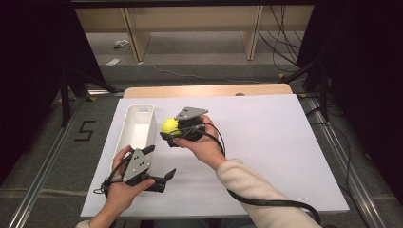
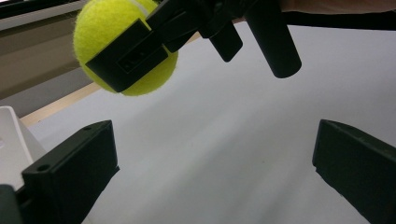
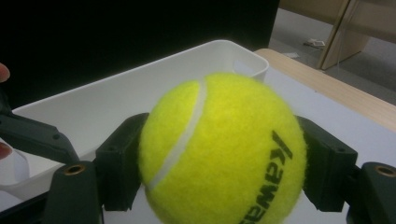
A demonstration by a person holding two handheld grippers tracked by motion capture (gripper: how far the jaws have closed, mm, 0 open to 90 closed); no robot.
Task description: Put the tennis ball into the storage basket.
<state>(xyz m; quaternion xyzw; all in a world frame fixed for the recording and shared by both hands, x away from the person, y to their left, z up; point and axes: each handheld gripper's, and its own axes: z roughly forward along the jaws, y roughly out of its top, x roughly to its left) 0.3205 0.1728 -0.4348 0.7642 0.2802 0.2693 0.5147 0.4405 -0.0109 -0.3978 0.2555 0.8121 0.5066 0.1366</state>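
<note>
High view first: my right gripper (image 1: 172,132) has the tennis ball (image 1: 169,125) clamped between its jaws and lifted off the white sheet (image 1: 266,142) that covers the table. It's hanging just beside the long right wall of the white bin (image 1: 153,124), which lies along the left edge of the sheet. What I can see of the bin floor is bare. My left gripper (image 1: 162,164) is down by the near left corner of the sheet, jaws spread, holding nothing.

Left gripper view: my own two jaws stand wide apart at the bottom with plain white sheet (image 2: 224,140) between them. Up top I see the other claw, the right gripper (image 2: 140,51), squeezing the tennis ball (image 2: 98,28), clearly in the air. A sliver of the white bin (image 2: 9,135) sits at the left edge.

Right gripper view: the tennis ball (image 3: 224,149) sits snug between my jaws, seam and black lettering facing the camera. Right behind it is the white bin (image 3: 154,70), rim close and open, and the wooden table edge (image 3: 336,93) runs off to the right.

So I'd say the pick-up is done and the carry is nearly there. What's left, as far as I can judge: get the ball over the rim, let go, pull back.
</note>
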